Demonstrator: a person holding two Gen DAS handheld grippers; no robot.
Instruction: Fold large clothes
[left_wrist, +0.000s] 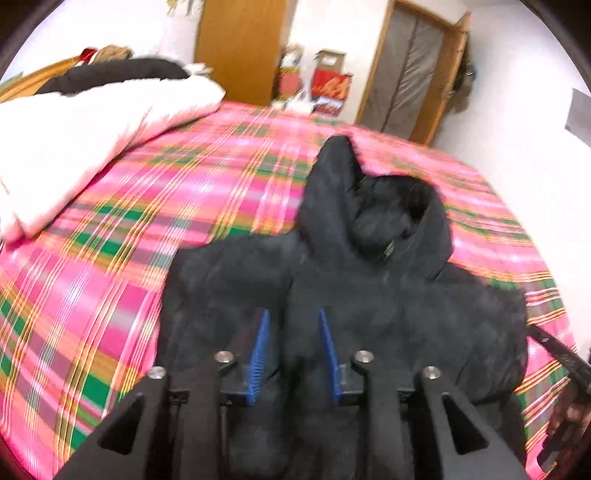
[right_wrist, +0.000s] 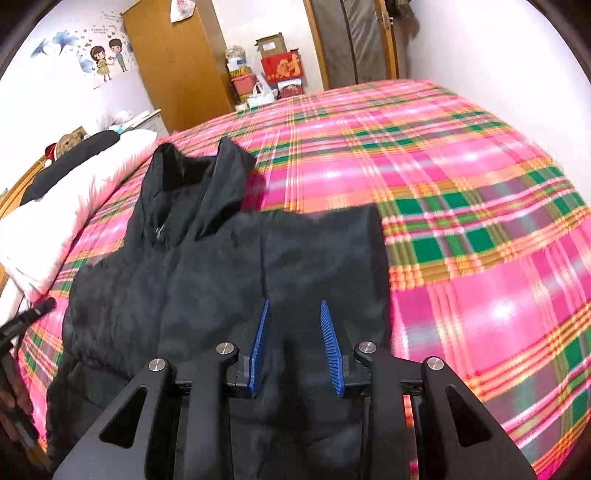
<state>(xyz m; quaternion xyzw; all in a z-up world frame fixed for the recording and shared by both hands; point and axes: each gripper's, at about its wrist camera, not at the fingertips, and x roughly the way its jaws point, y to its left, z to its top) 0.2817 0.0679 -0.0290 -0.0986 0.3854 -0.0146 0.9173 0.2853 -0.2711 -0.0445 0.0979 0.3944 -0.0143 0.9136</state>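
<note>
- The bed (right_wrist: 461, 229), under a pink plaid sheet, carries everything; a white duvet (left_wrist: 74, 140) lies bunched at ten o'clock in the left wrist view.
- The black hooded jacket (right_wrist: 221, 266) lies front-up across the sheet, hood (left_wrist: 399, 214) toward twelve o'clock, body reaching down under both cameras.
- Both sleeves look already folded in over the chest, leaving a roughly rectangular shape; I judge the side folds done and the crosswise fold, hem to hood, still left.
- The left gripper (left_wrist: 291, 354) hovers over the jacket's lower body, jaws moderately apart, holding nothing.
- The right gripper (right_wrist: 295, 347) does likewise near the jacket's three o'clock edge, parted and empty.
</note>
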